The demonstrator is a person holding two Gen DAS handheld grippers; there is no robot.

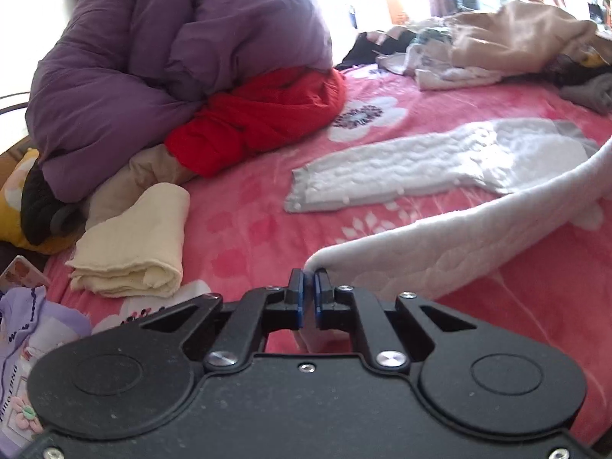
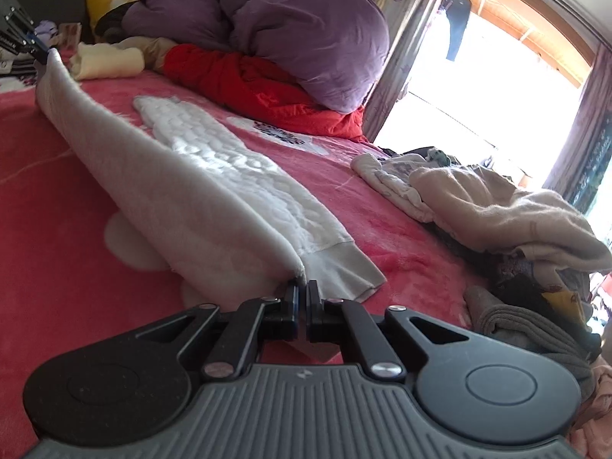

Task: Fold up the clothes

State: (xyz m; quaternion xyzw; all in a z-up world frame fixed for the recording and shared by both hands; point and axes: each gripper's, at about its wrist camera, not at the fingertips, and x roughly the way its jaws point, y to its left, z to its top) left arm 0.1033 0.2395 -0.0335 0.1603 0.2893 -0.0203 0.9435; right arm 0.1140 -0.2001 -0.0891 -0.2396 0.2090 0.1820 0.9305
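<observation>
A white quilted garment (image 1: 440, 157) lies spread on the pink flowered bedspread (image 1: 248, 206). My left gripper (image 1: 309, 281) is shut on one corner of its lifted near edge (image 1: 440, 244), which sags in a band toward the right. My right gripper (image 2: 301, 290) is shut on the other end of that same edge of the garment (image 2: 183, 179), near the grey cuff (image 2: 336, 271). The left gripper also shows at the far left of the right wrist view (image 2: 42, 51), pinching the raised corner.
A purple duvet (image 1: 172, 46) and red padded cloth (image 1: 264, 114) are heaped at the back. A folded cream cloth (image 1: 134, 244) lies left. A pile of unfolded clothes (image 2: 497, 199) sits to the right, by the bright window (image 2: 489, 88).
</observation>
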